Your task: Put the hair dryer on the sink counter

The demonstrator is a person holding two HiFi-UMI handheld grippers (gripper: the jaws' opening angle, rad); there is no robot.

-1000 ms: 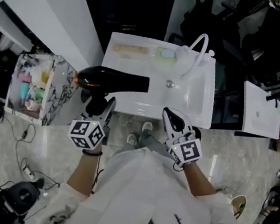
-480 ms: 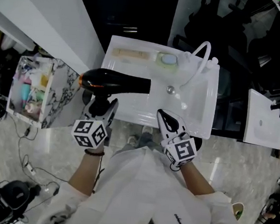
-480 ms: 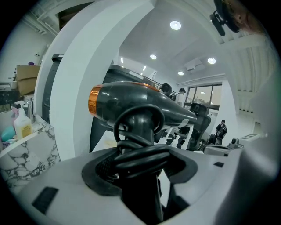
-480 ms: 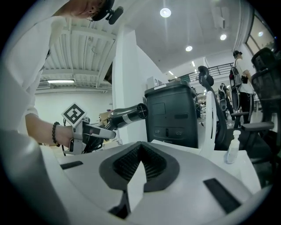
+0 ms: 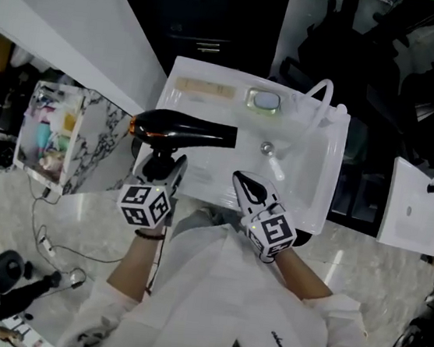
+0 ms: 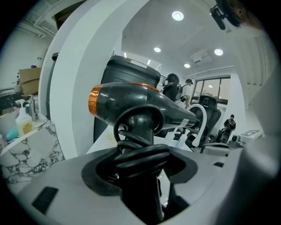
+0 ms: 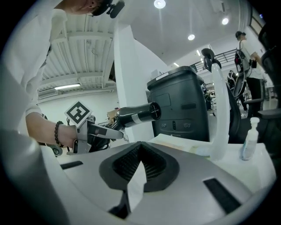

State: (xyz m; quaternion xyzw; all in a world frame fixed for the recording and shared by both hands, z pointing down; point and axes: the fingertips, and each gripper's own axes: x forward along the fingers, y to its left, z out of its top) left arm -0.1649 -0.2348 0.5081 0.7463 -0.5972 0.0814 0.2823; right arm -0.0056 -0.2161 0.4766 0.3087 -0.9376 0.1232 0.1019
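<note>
A black hair dryer [image 5: 183, 131] with an orange ring at its back hangs level over the left end of the white sink counter [image 5: 204, 89]. My left gripper [image 5: 160, 166] is shut on its handle, which has the cord wound round it [image 6: 139, 154]. In the left gripper view the dryer's body [image 6: 131, 103] stands upright above the jaws. My right gripper [image 5: 248, 187] is shut with nothing in it, over the sink's front rim. The right gripper view shows the dryer [image 7: 136, 115] and my left gripper [image 7: 94, 132] off to the left.
The basin holds a drain [image 5: 267, 147], a curved white hose [image 5: 321, 95] and a green soap dish [image 5: 264, 100]. A marble-patterned cart of bottles [image 5: 49, 136] stands at the left. A second white sink [image 5: 413, 205] is at the right. Cables [image 5: 44, 242] lie on the floor.
Both grippers have moved forward and lower toward the sink. The dryer stays in the left gripper and now reaches further over the counter. The right gripper is now over the front rim.
</note>
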